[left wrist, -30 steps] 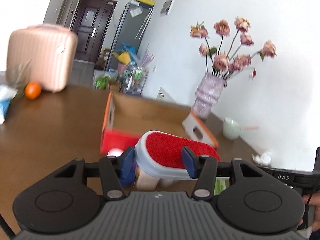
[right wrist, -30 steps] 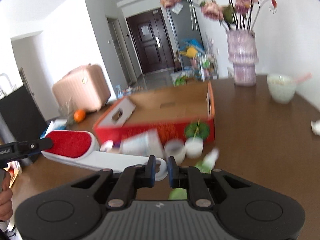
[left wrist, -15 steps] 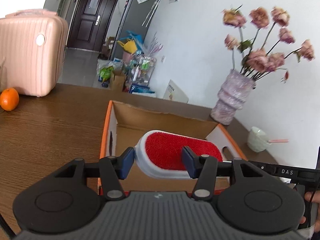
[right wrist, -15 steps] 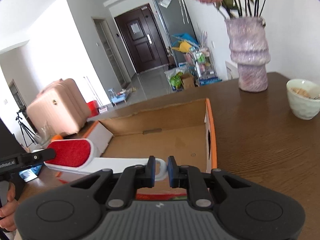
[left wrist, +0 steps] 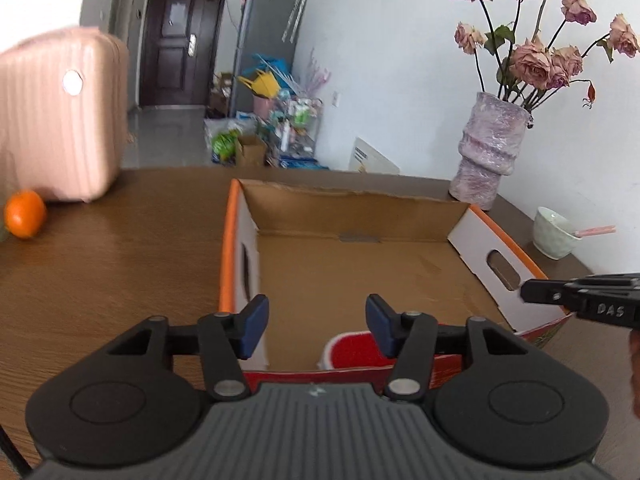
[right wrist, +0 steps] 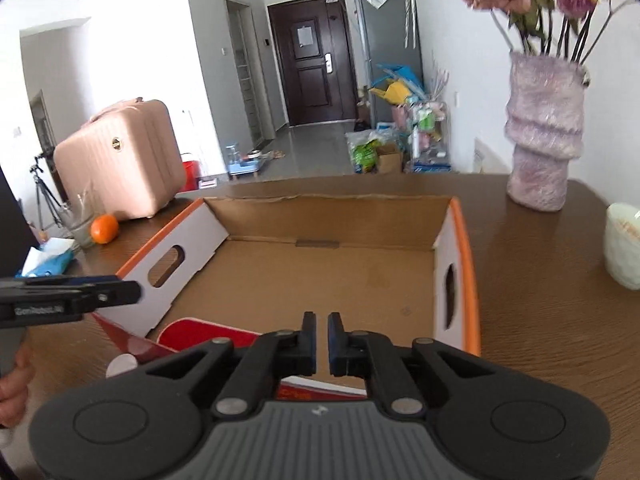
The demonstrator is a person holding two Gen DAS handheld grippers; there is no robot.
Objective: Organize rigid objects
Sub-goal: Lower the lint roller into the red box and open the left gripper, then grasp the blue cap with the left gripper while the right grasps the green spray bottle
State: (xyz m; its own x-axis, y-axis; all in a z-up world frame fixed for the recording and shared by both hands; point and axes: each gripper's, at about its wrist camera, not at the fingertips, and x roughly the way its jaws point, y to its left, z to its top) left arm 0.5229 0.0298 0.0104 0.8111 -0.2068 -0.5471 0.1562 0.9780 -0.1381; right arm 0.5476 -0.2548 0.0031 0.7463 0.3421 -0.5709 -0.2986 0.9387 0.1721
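Comparing this moment with a second ago, I note that the lint brush no longer sits between the blue pads of my left gripper; its red head now lies low at the near end of the cardboard box, mostly hidden behind the gripper body. The left jaws are opening, with nothing between them and the brush below the right pad. My right gripper has its jaws pressed nearly together; in its own view I see no handle between the fingertips, only the box floor beyond, so I judge that it grips nothing. In that same view the red head rests just inside the near left corner, beside the white side wall with the hand slot. Both grippers hang above the near edge of the box on the wooden table. I judge the brush delivered and this item done. A small white object lies outside the box by its red front panel; I cannot tell what it is. An orange sits well apart, by the pink suitcase.
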